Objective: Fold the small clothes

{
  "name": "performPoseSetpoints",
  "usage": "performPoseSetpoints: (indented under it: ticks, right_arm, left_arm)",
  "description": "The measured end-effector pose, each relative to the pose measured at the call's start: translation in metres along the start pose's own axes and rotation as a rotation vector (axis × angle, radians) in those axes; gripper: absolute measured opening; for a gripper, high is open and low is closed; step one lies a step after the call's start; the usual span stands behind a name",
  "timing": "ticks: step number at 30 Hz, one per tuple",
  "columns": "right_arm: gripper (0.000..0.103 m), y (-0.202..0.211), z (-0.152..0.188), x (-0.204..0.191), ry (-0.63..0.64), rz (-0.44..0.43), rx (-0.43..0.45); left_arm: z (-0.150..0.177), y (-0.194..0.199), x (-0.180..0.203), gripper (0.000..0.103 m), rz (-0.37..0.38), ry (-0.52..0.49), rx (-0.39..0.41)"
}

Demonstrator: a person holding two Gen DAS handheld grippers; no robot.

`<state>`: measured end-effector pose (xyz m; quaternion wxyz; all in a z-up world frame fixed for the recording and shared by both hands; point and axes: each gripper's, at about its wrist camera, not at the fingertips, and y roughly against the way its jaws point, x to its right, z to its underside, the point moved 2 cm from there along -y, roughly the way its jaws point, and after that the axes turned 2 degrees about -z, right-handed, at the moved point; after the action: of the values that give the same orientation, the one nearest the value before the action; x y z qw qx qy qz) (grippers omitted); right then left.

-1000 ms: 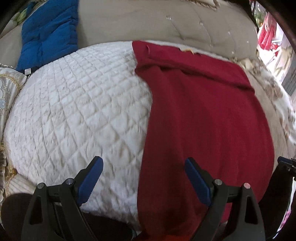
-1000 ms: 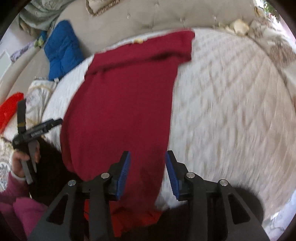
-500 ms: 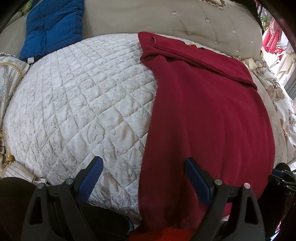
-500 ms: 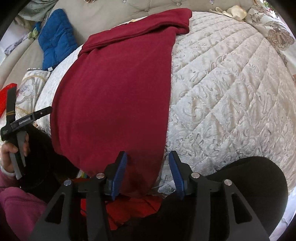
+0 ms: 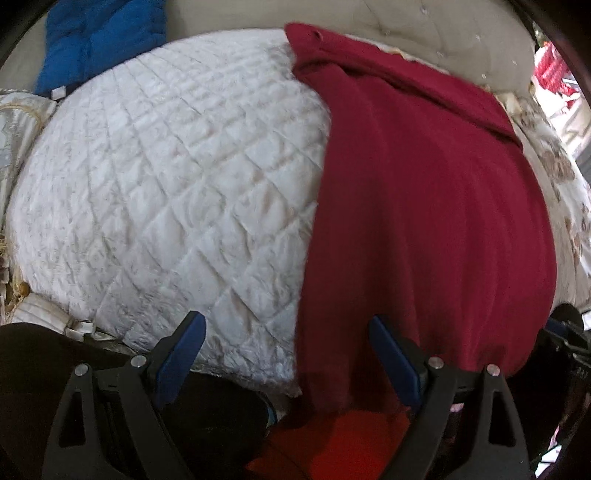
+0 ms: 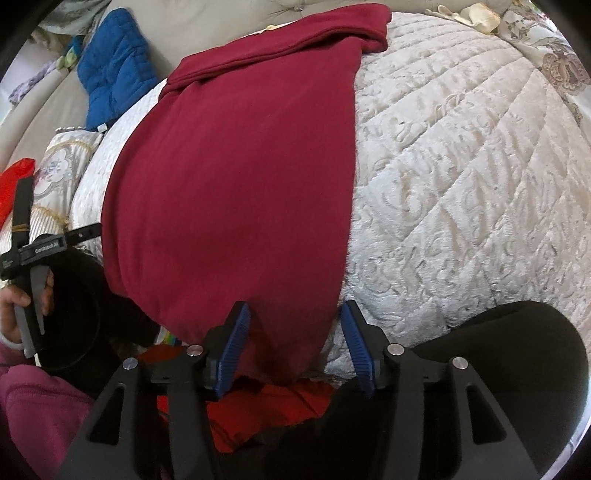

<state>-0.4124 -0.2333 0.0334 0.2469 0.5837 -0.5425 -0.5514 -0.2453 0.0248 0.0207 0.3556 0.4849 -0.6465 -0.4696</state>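
A dark red garment (image 5: 424, 192) lies stretched lengthwise over a white quilted cushion (image 5: 166, 177), its far end folded over, its near end hanging over the front edge. It also shows in the right wrist view (image 6: 240, 177). My left gripper (image 5: 288, 354) is open and empty, its jaws straddling the garment's left near edge. My right gripper (image 6: 291, 339) is open, its jaws on either side of the garment's hanging right corner, not closed on it. The left gripper also shows at the left of the right wrist view (image 6: 29, 243).
A blue padded cloth (image 5: 99, 40) lies at the back left against the beige tufted sofa back (image 5: 424, 29). Bright orange-red cloth (image 6: 258, 410) lies below the cushion's front edge. A floral cover (image 6: 554, 62) lies to the right. A patterned pillow (image 6: 55, 173) sits left.
Both grippers have moved nearer and lower toward the cushion's front edge. The right gripper has opened wider and now brackets the garment's hanging corner.
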Motion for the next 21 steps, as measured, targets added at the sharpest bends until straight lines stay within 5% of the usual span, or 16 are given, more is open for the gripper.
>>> performPoseSetpoints:
  ticks: [13, 14, 16, 18, 20, 21]
  right_arm:
    - [0.037, -0.011, -0.004, -0.005, -0.011, 0.000, -0.014]
    - [0.037, -0.012, -0.004, -0.006, -0.016, 0.006, -0.007]
    - [0.023, -0.013, -0.004, -0.009, -0.010, 0.035, 0.002]
    - [0.000, -0.012, -0.004, -0.009, 0.004, 0.066, 0.010]
    - [0.000, -0.007, -0.005, -0.008, -0.012, -0.018, 0.019]
    - [0.000, -0.003, -0.006, -0.008, -0.009, -0.034, 0.025]
  left_arm:
    - [0.003, -0.025, 0.012, 0.089, 0.033, -0.041, -0.123]
    - [0.003, -0.025, 0.014, 0.085, 0.043, -0.047, -0.123]
    - [0.004, -0.021, 0.019, 0.058, 0.081, -0.067, -0.114]
    - [0.005, -0.016, 0.023, 0.038, 0.084, -0.096, -0.099]
    - [0.005, -0.010, 0.021, 0.024, 0.102, -0.089, -0.090]
    - [0.004, -0.005, 0.017, 0.008, 0.136, -0.066, -0.093]
